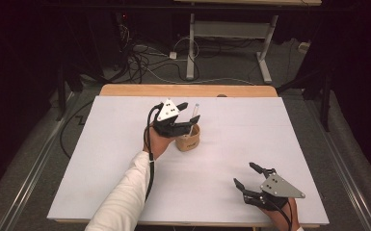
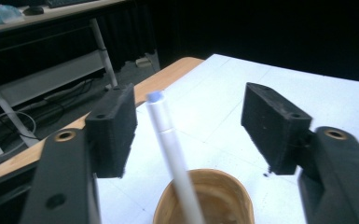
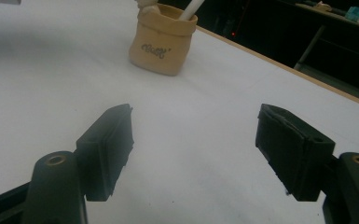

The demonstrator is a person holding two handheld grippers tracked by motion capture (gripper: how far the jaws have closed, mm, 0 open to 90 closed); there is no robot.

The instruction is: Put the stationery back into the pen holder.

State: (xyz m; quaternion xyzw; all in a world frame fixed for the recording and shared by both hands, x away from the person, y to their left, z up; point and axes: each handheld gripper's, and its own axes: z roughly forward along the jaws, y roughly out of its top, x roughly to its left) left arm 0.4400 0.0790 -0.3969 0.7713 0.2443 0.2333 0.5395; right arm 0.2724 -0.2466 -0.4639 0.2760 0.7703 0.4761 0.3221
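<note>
The left gripper (image 2: 189, 135) hovers over the tan pot (image 1: 188, 138) mid-table, jaws apart astride the white pen (image 2: 170, 144) standing in it, not touching. To grip well, centre the pads, then close squarely. The right gripper (image 1: 250, 175) idles spread near the front edge.
</note>
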